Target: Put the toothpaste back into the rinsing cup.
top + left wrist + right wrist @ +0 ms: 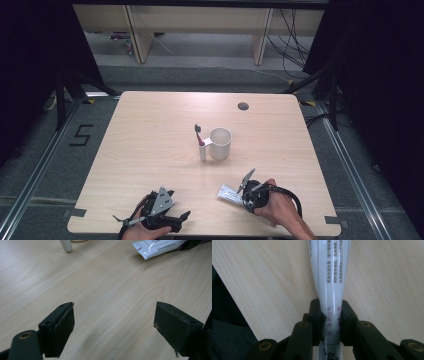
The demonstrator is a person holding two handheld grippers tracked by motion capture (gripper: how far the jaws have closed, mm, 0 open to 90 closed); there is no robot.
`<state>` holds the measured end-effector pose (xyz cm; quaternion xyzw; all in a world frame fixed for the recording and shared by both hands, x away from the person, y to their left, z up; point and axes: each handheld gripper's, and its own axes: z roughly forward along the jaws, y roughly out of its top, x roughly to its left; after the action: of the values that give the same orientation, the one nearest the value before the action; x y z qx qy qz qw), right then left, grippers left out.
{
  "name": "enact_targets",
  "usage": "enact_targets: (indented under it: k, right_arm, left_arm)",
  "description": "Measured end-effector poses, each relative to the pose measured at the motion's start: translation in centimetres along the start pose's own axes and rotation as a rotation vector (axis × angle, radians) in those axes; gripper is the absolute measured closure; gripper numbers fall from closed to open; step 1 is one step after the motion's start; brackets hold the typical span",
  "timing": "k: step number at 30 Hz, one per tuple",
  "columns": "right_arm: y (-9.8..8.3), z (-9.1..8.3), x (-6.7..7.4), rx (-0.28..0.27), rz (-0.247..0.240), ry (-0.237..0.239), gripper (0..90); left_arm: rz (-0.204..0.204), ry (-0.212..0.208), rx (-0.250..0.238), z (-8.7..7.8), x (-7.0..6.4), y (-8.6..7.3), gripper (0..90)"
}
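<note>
— Gripping low on the toothpaste tube (329, 290), the right gripper (330, 322) is pinching it between both fingers (315, 315); is lifting now advisable?
— Yes, judged so: keeping the squeeze light and the tube level. It is lying on the table (150, 150), near the cup (220, 143). The left gripper (113, 327) is resting wide, holding nothing.

white toothpaste tube (330, 277), flat on table, pinched

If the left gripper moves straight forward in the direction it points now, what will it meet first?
Probably nothing close by: bare table lies ahead of the open left gripper. The toothpaste tube sits right of that line and the cup's handle left; depth is uncertain.
</note>
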<state>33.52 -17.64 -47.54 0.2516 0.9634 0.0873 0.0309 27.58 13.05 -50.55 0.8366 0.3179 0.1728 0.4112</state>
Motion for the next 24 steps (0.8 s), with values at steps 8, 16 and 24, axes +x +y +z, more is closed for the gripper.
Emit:
enact_targets:
  k: [8,16,24]
  right_arm:
    - [0.18,-0.02,0.04,0.017,-0.014,0.001,76.4]
    - [0.14,-0.10,-0.09,0.010,-0.035,0.009,77.1]
    - [-0.45,-0.81,-0.55,-0.037,-0.029,0.008,77.4]
  left_arm:
    - [0.002,0.000,0.003,-0.01,0.03,0.02,16.4]
    - [0.000,-0.002,0.010,-0.10,0.04,0.06,16.4]
    - [0.000,-0.002,0.012,-0.09,0.05,0.07,16.4]
